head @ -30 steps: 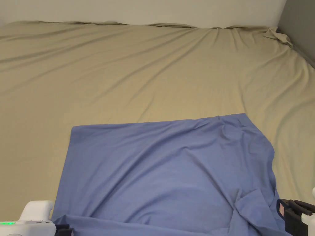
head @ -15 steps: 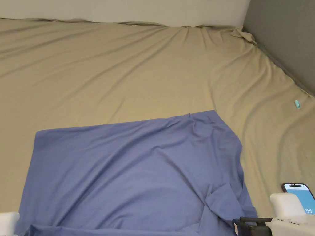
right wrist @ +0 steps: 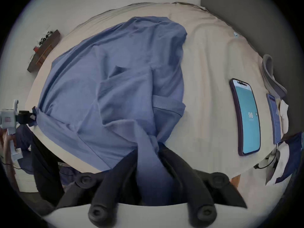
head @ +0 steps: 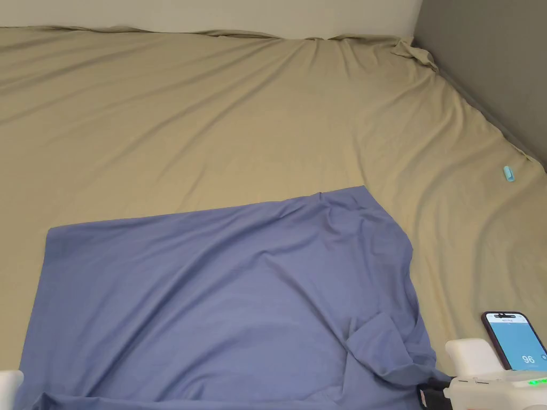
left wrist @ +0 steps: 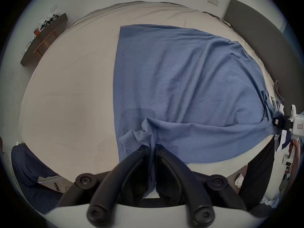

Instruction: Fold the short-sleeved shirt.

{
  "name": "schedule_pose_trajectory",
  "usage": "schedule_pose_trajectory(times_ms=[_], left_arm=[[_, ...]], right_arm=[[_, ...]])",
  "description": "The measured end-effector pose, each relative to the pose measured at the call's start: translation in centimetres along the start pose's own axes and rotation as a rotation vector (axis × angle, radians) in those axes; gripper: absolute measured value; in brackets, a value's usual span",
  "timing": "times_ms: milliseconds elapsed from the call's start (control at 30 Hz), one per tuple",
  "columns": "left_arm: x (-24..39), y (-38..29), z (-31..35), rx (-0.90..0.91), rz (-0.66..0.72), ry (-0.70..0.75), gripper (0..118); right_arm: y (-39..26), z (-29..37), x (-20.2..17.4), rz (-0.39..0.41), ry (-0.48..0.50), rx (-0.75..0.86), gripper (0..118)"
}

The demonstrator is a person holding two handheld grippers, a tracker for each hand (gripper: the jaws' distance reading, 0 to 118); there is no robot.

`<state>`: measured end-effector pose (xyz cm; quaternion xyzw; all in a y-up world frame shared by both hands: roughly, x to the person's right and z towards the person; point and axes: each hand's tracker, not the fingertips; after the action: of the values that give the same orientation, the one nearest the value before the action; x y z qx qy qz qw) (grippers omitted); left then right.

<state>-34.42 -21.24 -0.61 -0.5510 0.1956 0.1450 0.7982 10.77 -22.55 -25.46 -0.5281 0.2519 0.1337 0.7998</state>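
A blue short-sleeved shirt (head: 224, 299) is spread out on the near part of a bed covered in a tan sheet (head: 213, 123), with its straight hem edge facing the far side and a few soft wrinkles running across it. One sleeve (head: 382, 347) is seen flopped over near the right edge.

The left tongs (left wrist: 152, 151) are pressed together on a bunched bit of the shirt's near edge, fabric pinched right between both jaws. Same story for the right tongs (right wrist: 148, 149): jaws closed on a gathered fold of blue cloth at the shirt's other near corner. The stretch of fabric between the two is pulled fairly taut, as seen from the left gripper view.

A phone (head: 515, 341) with a lit screen is lying on the sheet just right of the shirt, close to the right tongs' white body. A small light-blue object (head: 508, 173) is resting farther off, near the grey headboard (head: 491, 64).
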Motion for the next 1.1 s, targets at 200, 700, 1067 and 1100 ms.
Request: schedule_pose_trajectory(times_ms=[200, 700, 1067, 1100], left_arm=[[-1.1, 2.7, 2.4, 0.039, 0.007, -0.034, 6], [-3.4, 13.0, -5.4, -0.032, 0.062, -0.043, 6], [-3.2, 12.3, -5.1, 0.022, 0.029, 0.084, 87], [-3.3, 12.1, -4.4, 0.049, 0.017, 0.105, 87]], right_arm=[[4.4, 2.6, 0.1, -0.013, 0.04, 0.084, 8], [17.3, -6.8, 0.1, -0.002, 0.016, 0.057, 8], [16.7, -7.3, -0.4, 0.037, -0.026, 0.053, 112], [16.4, -6.6, -0.5, 0.027, -0.03, 0.068, 112]])
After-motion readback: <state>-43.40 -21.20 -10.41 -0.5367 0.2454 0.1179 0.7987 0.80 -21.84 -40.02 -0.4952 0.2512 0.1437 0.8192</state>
